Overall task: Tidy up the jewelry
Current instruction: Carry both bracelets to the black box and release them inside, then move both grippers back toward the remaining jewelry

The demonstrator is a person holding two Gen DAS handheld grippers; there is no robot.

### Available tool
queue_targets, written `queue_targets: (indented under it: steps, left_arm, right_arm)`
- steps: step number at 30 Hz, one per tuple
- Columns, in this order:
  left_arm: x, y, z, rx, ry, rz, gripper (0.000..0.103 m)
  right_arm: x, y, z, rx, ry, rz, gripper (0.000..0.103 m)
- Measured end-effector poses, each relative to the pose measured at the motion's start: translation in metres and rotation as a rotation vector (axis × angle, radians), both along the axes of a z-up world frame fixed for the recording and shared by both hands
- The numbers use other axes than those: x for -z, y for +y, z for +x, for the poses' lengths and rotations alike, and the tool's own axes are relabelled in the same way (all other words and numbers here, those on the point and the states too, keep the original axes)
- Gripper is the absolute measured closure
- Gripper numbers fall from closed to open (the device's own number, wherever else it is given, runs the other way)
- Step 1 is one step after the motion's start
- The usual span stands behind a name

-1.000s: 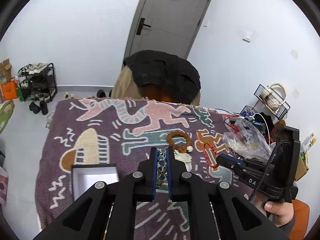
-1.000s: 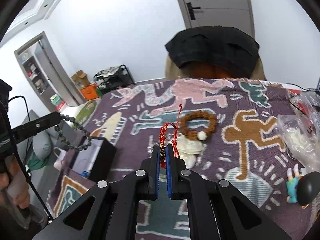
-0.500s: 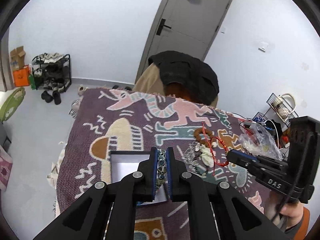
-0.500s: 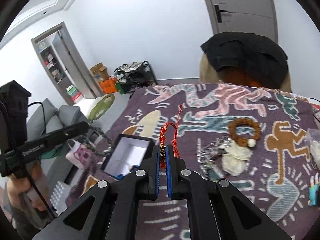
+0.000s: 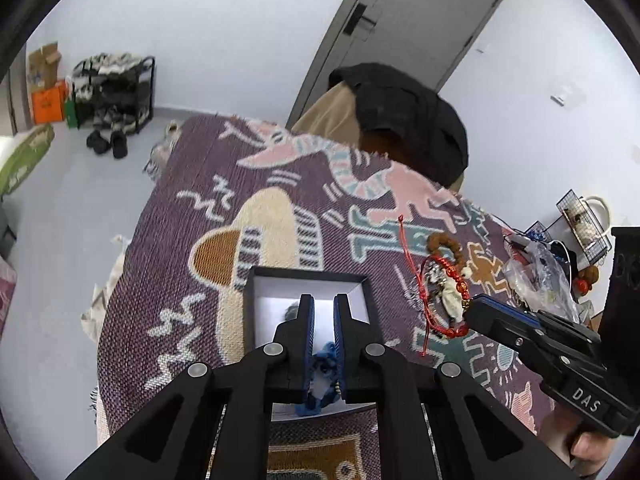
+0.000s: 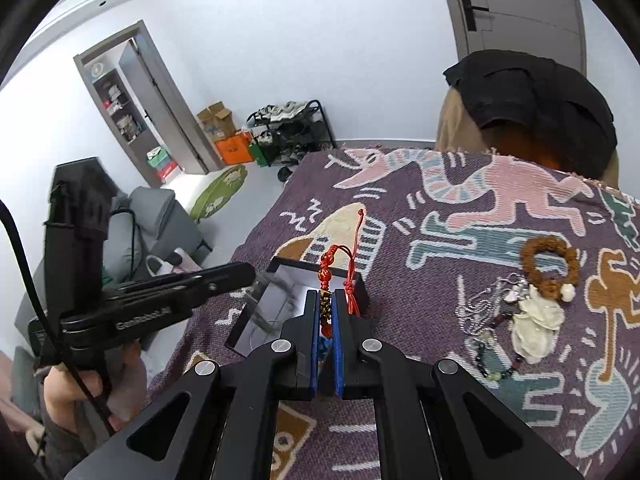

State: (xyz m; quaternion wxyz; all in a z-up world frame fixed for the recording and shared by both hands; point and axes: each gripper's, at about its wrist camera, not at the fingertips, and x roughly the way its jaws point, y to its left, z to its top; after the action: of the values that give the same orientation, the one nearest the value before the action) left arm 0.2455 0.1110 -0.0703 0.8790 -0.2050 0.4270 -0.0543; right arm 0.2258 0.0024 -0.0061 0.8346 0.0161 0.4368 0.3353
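A black box with a white lining [image 5: 276,308] stands open on the patterned cloth; it also shows in the right wrist view [image 6: 264,312]. My left gripper [image 5: 323,312] hovers over the box, its jaws slightly apart and nothing between them; a blue item [image 5: 320,376] lies inside below. A blurred dark bead string [image 6: 260,304] hangs at the left gripper's tip over the box. My right gripper [image 6: 328,304] is shut on a red cord bracelet [image 6: 326,276], held just right of the box [image 5: 440,292].
A brown bead bracelet [image 6: 550,264], a white carved pendant [image 6: 536,324] and several chains [image 6: 480,312] lie on the cloth [image 6: 500,200] at right. A plastic bag [image 5: 536,276] and wire basket [image 5: 584,224] sit at the far right. A chair with a black jacket [image 5: 408,120] stands behind.
Both grippers moved left to the box. The left jaws parted and the bead string no longer sits between them. The right gripper still holds the red bracelet.
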Motion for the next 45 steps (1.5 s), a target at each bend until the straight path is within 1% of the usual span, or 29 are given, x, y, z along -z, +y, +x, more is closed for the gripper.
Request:
queue_targets:
  steps: [4, 6, 8, 10, 15, 16, 17, 18, 19, 21, 22, 23, 30, 36, 38, 40, 41, 43, 44, 45]
  left_arm:
    - [0.001, 0.013, -0.004, -0.013, 0.002, -0.006, 0.09]
    - [-0.001, 0.024, -0.01, -0.039, -0.01, -0.001, 0.075]
    - [-0.003, 0.034, -0.015, -0.063, -0.027, -0.004, 0.033]
    - [-0.006, 0.045, -0.024, -0.086, -0.061, -0.016, 0.019]
    - [-0.008, 0.06, -0.032, -0.118, -0.054, 0.013, 0.017]
    - [-0.008, 0.062, -0.035, -0.125, -0.055, 0.023, 0.016]
    - [-0.007, 0.064, -0.036, -0.131, -0.056, 0.027, 0.012]
    - [-0.007, 0.066, -0.038, -0.137, -0.057, 0.032, 0.009]
    - [-0.007, 0.068, -0.04, -0.141, -0.059, 0.034, 0.005]
    - [-0.006, 0.071, -0.042, -0.15, -0.062, 0.038, 0.004]
    - [-0.005, 0.073, -0.044, -0.156, -0.059, 0.04, 0.004]
    - [-0.005, 0.075, -0.045, -0.158, -0.059, 0.04, 0.004]
    - [-0.013, 0.07, -0.052, -0.148, -0.085, 0.047, 0.003]
    - [-0.023, 0.048, -0.055, -0.104, -0.106, 0.083, 0.003]
    - [-0.026, 0.039, -0.055, -0.086, -0.105, 0.099, 0.003]
    - [-0.029, 0.028, -0.054, -0.064, -0.111, 0.105, 0.003]
    - [-0.031, 0.023, -0.055, -0.057, -0.118, 0.109, 0.003]
    - [-0.036, 0.014, -0.056, -0.044, -0.131, 0.113, 0.003]
    - [-0.038, 0.01, -0.056, -0.038, -0.137, 0.11, 0.002]
    - [-0.039, 0.007, -0.056, -0.036, -0.14, 0.108, 0.002]
  right_arm:
    - [0.005, 0.014, 0.002, -0.028, 0.012, -0.005, 0.097]
    - [0.007, 0.022, 0.003, -0.044, 0.019, -0.007, 0.097]
    - [0.008, 0.029, 0.003, -0.055, 0.023, -0.012, 0.097]
    - [0.011, 0.037, 0.004, -0.068, 0.028, -0.017, 0.097]
    - [0.019, 0.056, 0.004, -0.086, 0.04, -0.049, 0.096]
    - [0.022, 0.059, 0.004, -0.084, 0.045, -0.063, 0.096]
    - [0.023, 0.061, 0.005, -0.078, 0.048, -0.074, 0.096]
    - [0.026, 0.062, 0.007, -0.068, 0.059, -0.09, 0.092]
    - [0.028, 0.06, 0.009, -0.056, 0.072, -0.093, 0.082]
    - [0.027, 0.053, 0.009, -0.027, 0.075, -0.076, 0.036]
    - [0.024, 0.047, 0.009, -0.011, 0.059, -0.058, 0.03]
    - [0.021, 0.042, 0.008, -0.001, 0.047, -0.05, 0.027]
    - [0.013, 0.013, 0.004, 0.059, 0.041, -0.046, 0.027]
    - [0.015, -0.021, -0.003, 0.129, 0.059, -0.033, 0.027]
    - [0.015, -0.036, -0.005, 0.161, 0.068, -0.014, 0.027]
    - [0.016, -0.053, -0.006, 0.182, 0.114, 0.037, 0.026]
    - [0.015, -0.059, -0.008, 0.186, 0.121, 0.055, 0.025]
    - [0.009, -0.072, -0.014, 0.204, 0.093, 0.052, 0.016]
    - [0.006, -0.077, -0.017, 0.217, 0.082, 0.05, 0.006]
    - [0.003, -0.084, -0.019, 0.227, 0.076, 0.056, 0.0]
